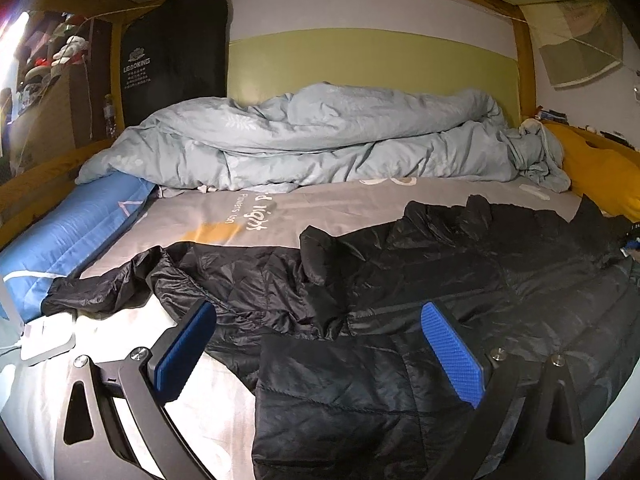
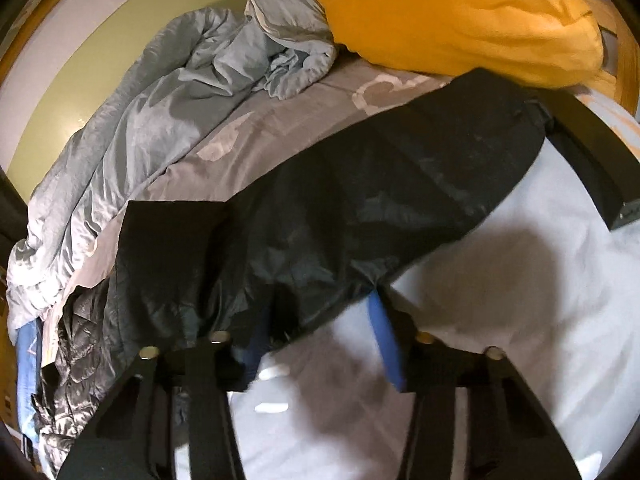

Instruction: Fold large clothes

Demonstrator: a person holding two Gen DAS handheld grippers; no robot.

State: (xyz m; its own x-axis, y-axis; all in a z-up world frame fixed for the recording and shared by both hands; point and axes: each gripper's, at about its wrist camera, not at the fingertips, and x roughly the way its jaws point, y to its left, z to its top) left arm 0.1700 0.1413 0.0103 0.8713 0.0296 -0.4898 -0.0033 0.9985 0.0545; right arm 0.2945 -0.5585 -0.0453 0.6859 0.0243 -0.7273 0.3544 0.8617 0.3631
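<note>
A black puffer jacket lies spread across the bed, one sleeve trailing to the left. My left gripper hovers just over the jacket's near part, jaws wide open, its blue pads clear of the fabric. In the right wrist view the jacket runs across the middle. Its near edge is bunched between the blue pads of my right gripper, which is shut on it; the picture is blurred there and the left pad is partly hidden by fabric.
A crumpled pale blue duvet is heaped along the headboard, with a yellow pillow at the right end. A blue pillow and a small white box lie at the left edge. Grey sheet shows beyond the jacket.
</note>
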